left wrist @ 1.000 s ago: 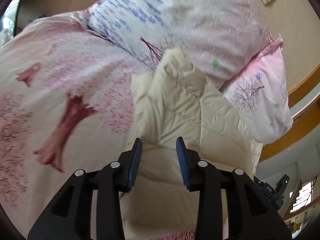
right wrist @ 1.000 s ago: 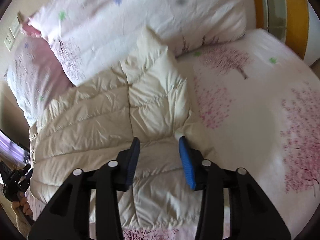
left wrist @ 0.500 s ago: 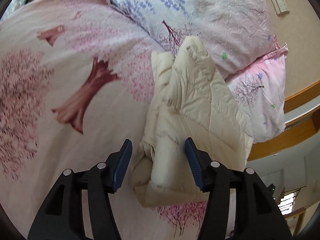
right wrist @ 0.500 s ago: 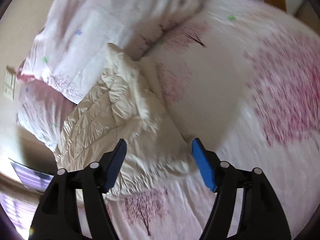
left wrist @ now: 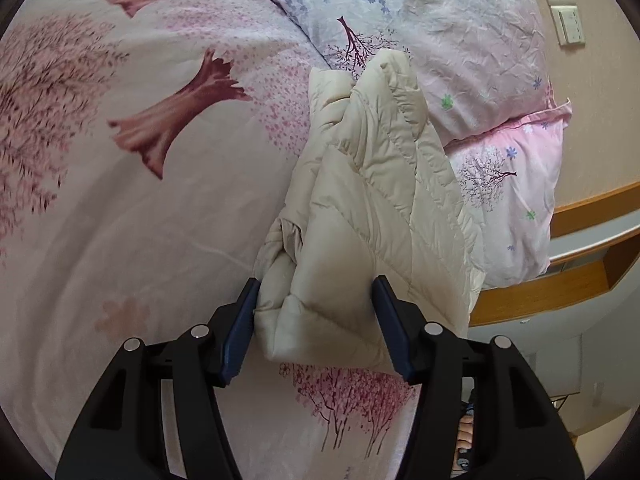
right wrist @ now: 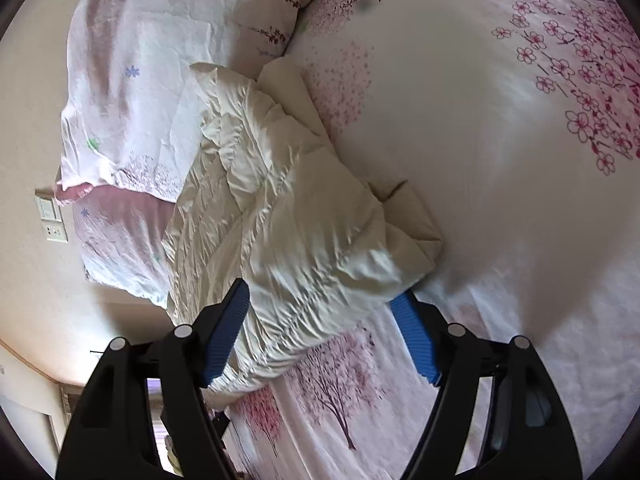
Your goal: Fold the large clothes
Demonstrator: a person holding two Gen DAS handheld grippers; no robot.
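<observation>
A cream quilted jacket [left wrist: 372, 184] lies folded in a thick bundle on the floral bed cover [left wrist: 120, 240], its far end against the pillows. My left gripper [left wrist: 316, 284] hovers at the bundle's near corner. Its jaws stand apart with the corner between them, and the blue pads do not press it. The right wrist view shows the same jacket [right wrist: 280, 208] from the other side. My right gripper [right wrist: 322, 292] is at its near edge. The right jaws are opening, with a stretch of the hem between them and nothing gripped.
Two floral pillows, one white [left wrist: 460, 40] and one pink [left wrist: 516, 200], lean at the head of the bed. Wall sockets [left wrist: 560, 4] and a wooden headboard ledge [left wrist: 560, 280] lie behind them. The bed cover [right wrist: 500, 160] spreads wide beside the jacket. Fingers of a hand [left wrist: 464, 432] show at the lower right.
Both pairs of jaws have widened. Both grippers rolled and drew back to the jacket's near edge, so the bundle now lies clear on the bed instead of under the fingers.
</observation>
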